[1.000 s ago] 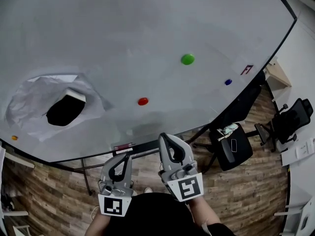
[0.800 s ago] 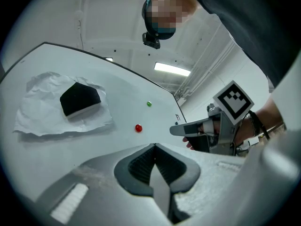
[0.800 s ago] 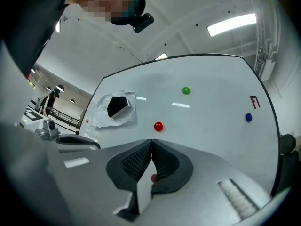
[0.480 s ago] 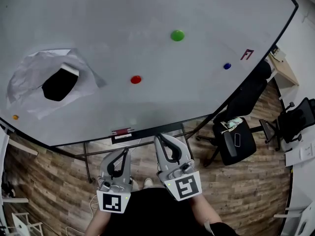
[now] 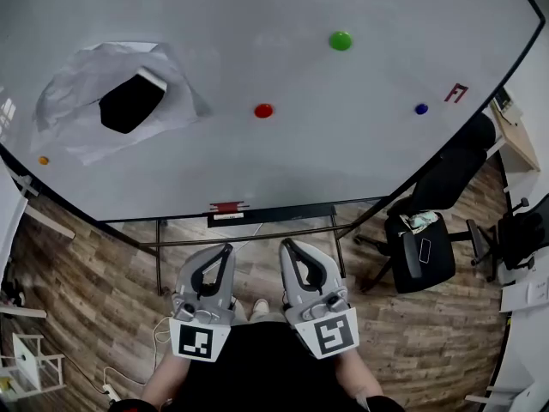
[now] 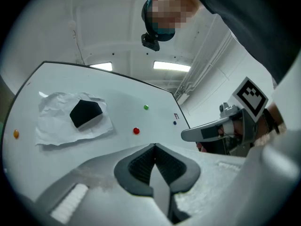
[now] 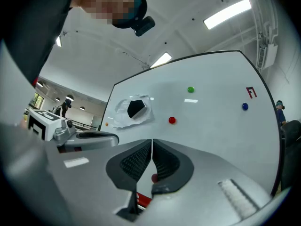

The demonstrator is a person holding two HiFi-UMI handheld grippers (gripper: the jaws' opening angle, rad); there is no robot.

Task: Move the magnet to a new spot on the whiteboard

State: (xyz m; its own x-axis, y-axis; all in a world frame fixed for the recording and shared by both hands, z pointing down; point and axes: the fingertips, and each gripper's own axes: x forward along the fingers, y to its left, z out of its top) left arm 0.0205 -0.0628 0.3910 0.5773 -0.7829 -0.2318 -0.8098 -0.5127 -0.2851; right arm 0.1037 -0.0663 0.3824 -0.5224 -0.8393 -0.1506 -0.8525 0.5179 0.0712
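My left gripper [image 5: 226, 248] and right gripper [image 5: 286, 244] hung closed, empty, short of the whiteboard [image 5: 257, 24]. The red magnet [image 5: 263, 110] looked light, hard, best pinched at its rim.

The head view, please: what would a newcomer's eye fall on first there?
The big whiteboard fills the upper frame, with crumpled paper and a black block at its left. A green magnet, a red magnet and a blue magnet dot its middle and right. Below, the left gripper and right gripper are shut and empty.
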